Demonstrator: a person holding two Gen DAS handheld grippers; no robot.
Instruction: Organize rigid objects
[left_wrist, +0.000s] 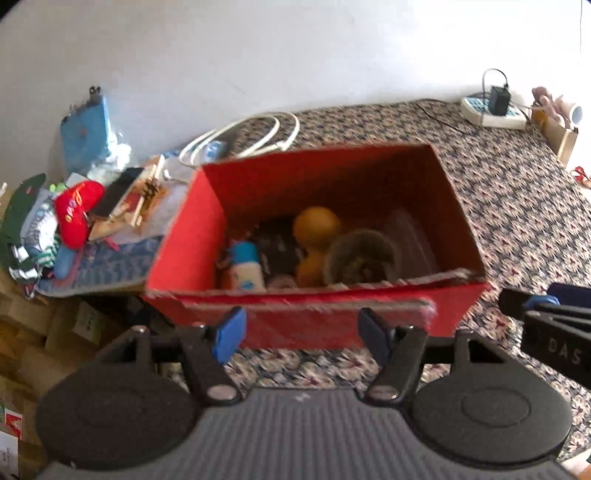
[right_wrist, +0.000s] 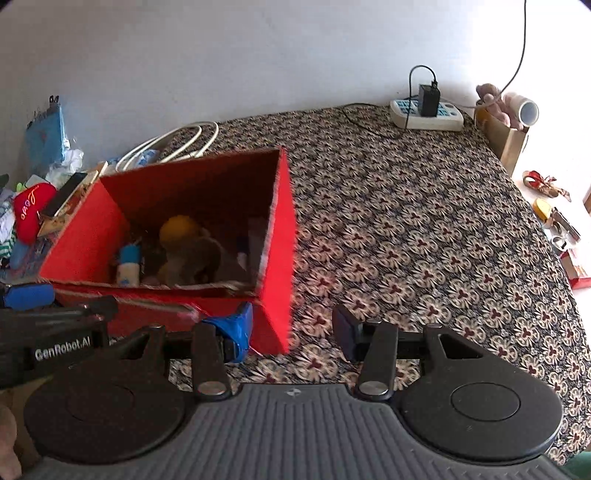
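A red cardboard box (left_wrist: 317, 236) is seen sitting open on the floral-patterned surface (right_wrist: 424, 240), with a bunch of stuff already inside it. An orange round fruit (left_wrist: 317, 225) is spotted near the middle, a small bottle with a blue cap (left_wrist: 245, 266) at the left end, and a round clear container (left_wrist: 364, 256) beside the fruit. Something dark is tucked in behind the bottle, but it's too blurry to be made out.

The left tool (left_wrist: 303, 332) is held just in front of the box's near wall, jaws spread wide with nothing between them — released. The right tool (right_wrist: 291, 328) is parked at the box's near right corner, also spread apart and empty, its blue-taped finger (right_wrist: 236, 328) seen right up against the corner; whether it's actually touching can't be told.

Off the left side of the box a messy pile is visible — a red plush thing (left_wrist: 77, 212) and a blue packet (left_wrist: 86, 131) among it. A coiled white cable (left_wrist: 243, 138) is laid behind the box, and a power strip (right_wrist: 426, 114) with a black adapter plugged in is parked at the far edge of the surface
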